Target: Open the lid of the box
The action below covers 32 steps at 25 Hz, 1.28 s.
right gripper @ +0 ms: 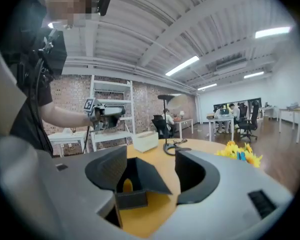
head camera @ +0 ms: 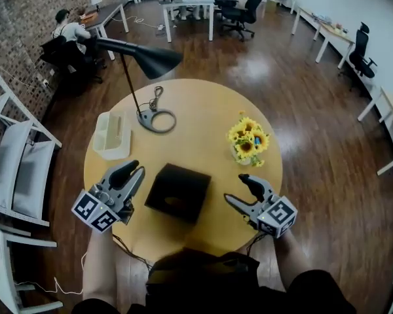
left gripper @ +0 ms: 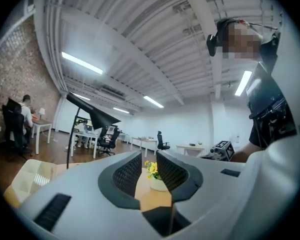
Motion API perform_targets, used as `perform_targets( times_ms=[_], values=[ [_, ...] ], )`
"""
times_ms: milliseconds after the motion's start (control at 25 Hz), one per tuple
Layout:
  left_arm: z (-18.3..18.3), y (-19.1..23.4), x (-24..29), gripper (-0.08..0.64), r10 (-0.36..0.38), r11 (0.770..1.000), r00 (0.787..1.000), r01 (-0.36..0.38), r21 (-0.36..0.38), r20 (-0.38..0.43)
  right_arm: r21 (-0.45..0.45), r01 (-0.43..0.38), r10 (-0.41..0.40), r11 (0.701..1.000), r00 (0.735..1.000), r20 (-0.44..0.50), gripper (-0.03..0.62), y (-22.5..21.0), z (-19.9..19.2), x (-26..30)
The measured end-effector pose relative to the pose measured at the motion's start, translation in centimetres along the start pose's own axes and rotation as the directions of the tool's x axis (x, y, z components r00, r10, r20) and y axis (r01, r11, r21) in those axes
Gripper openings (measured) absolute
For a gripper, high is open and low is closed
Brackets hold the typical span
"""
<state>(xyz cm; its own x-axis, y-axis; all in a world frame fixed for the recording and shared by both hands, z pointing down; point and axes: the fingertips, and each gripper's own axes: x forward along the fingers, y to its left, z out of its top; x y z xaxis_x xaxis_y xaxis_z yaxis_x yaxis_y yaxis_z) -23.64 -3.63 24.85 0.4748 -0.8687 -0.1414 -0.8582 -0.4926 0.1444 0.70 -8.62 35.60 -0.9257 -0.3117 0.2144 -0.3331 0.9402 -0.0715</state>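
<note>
The box (head camera: pixel 177 192) sits shut near the table's (head camera: pixel 203 110) front edge, between our tongs. Left gripper (head camera: pixel 135 172) is narrowly apart and empty; right gripper (head camera: pixel 236 188) is wider, also empty. We judge this the approach: next, jaws must catch the lid's (head camera: pixel 183 180) edge.

Box (head camera: pixel 177 192) sits on the table (head camera: pixel 203 97), centre-front, near the person's edge. Left gripper (head camera: pixel 132 170) is just left of the box, and right gripper (head camera: pixel 236 190) is right of it, apart. Lamp base (head camera: pixel 156 120) stands behind the box, slightly left. Rack (head camera: pixel 112 135) is left of the lamp base, at the table's left rim. Flowers (head camera: pixel 248 139) are on the right side, behind the right gripper. Chairs (head camera: pixel 16 169) stand on the floor left of the table, with desks (head camera: pixel 187 2) well behind.
</note>
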Motion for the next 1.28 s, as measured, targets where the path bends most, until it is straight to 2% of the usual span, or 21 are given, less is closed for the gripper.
perform_targets(
  times_ms=[80, 160, 240, 280, 440, 560, 760, 1040, 1280],
  values=[
    [0.5, 0.2, -2.5, 0.1, 0.057, 0.998, 0.997, -0.056, -0.015, 0.051, -0.015, 0.02, -0.019, 1.0, 0.998, 0.052, 0.275, 0.3, 2.7, 0.8],
    [0.9, 0.3, -4.7, 0.1, 0.117, 0.993, 0.988, -0.114, -0.032, 0.101, -0.033, 0.058, -0.054, 0.998, 0.994, 0.098, 0.178, 0.4, 5.1, 1.5],
    [1.0, 0.0, -6.5, 0.1, 0.168, 0.986, 0.976, -0.163, -0.047, 0.142, -0.055, 0.105, -0.097, 0.993, 0.988, 0.123, 0.038, 0.4, 6.6, 2.1],
    [0.8, -0.2, -7.3, 0.1, 0.191, 0.981, 0.969, -0.185, -0.048, 0.157, -0.061, 0.123, -0.115, 0.99, 0.985, 0.129, 0.004, 0.5, 7.0, 2.3],
    [0.1, -0.3, -10.4, 0.074, 0.294, 0.956, 0.933, -0.283, -0.082, 0.208, -0.07, 0.183, -0.172, 0.981, 0.974, 0.146, 0.002, 1.3, 7.7, 2.9],
    [-0.9, -1.3, -11.7, 0.074, 0.347, 0.938, 0.913, -0.332, -0.104, 0.214, -0.028, 0.221, -0.214, 0.975, 0.963, 0.164, 0.002, 0.8, 7.8, 2.0],
    [-2.4, -2.6, -11.8, 0.074, 0.369, 0.929, 0.91, -0.352, -0.116, 0.189, 0.008, 0.248, -0.246, 0.969, 0.956, 0.158, 0.0, 0.1, 7.2, 0.0],
    [-3.6, -4.4, -13.2, 0.074, 0.369, 0.926, 0.918, -0.348, -0.149, 0.148, 0.072, 0.258, -0.265, 0.963, 0.957, 0.118, 0.0, 0.7, 4.6, -0.9],
    [-3.9, -4.0, -14.3, 0.074, 0.37, 0.922, 0.92, -0.347, -0.173, 0.127, 0.082, 0.262, -0.269, 0.962, 0.959, 0.093, 0.0, 1.3, 3.2, -0.8]
  ],
)
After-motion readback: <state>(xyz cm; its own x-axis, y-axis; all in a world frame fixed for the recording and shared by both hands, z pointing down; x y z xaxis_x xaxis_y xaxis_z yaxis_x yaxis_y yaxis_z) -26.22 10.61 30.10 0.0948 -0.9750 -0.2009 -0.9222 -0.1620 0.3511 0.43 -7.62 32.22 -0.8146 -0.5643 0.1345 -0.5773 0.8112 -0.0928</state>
